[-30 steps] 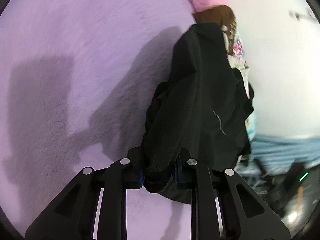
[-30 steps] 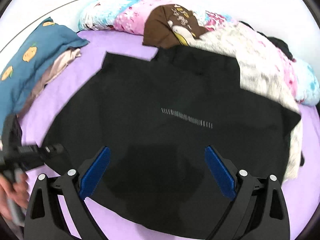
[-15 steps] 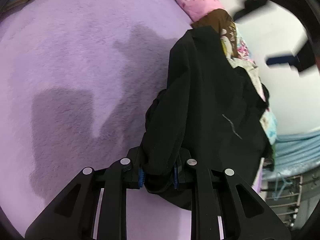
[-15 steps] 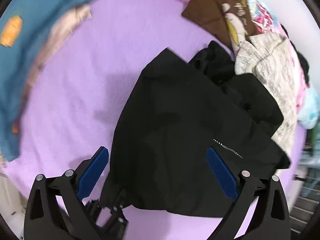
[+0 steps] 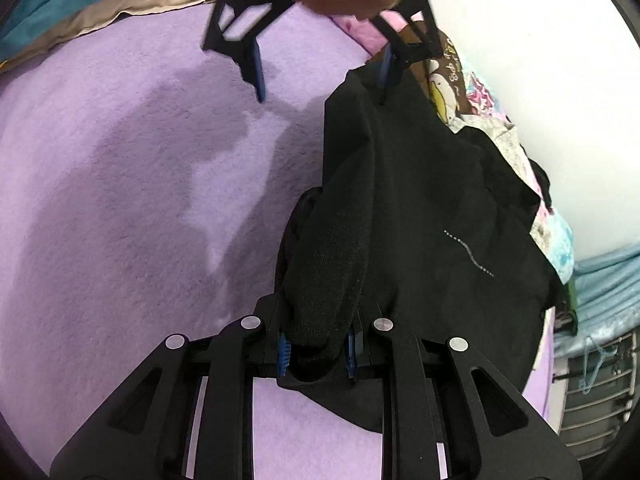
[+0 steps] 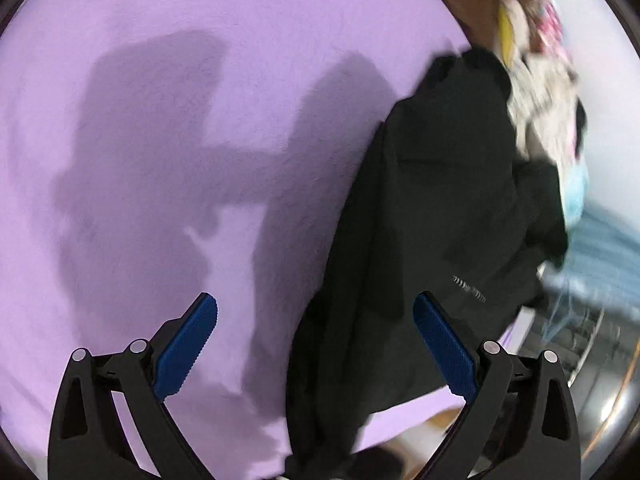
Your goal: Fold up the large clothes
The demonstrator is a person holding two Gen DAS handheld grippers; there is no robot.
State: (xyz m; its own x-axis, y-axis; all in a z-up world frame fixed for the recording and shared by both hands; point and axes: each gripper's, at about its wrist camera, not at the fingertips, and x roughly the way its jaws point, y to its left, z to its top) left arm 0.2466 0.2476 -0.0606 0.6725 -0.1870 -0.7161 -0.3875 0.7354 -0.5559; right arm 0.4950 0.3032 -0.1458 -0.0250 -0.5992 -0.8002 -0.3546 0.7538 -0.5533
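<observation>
A large black garment (image 5: 424,216) with a small white dotted mark lies bunched along the right side of the purple bed. My left gripper (image 5: 316,350) is shut on a bunched fold of it at the near end. My right gripper (image 5: 320,88) shows at the top of the left wrist view, open, its jaws straddling the garment's far corner. In the right wrist view the right gripper (image 6: 316,344) is open and empty, with the black garment (image 6: 432,216) running between and beyond its blue pads (image 6: 186,348).
The purple fleece bed cover (image 5: 132,184) spreads to the left. A teal pillow and beige cloth (image 5: 104,4) lie at the far left. A heap of patterned clothes (image 5: 476,104) lies against the white wall on the right. A rack with hangers (image 5: 600,376) stands beyond the bed edge.
My right gripper has swung over to the garment's far corner and now appears in the left wrist view. The left gripper keeps its hold on the fold and has barely moved.
</observation>
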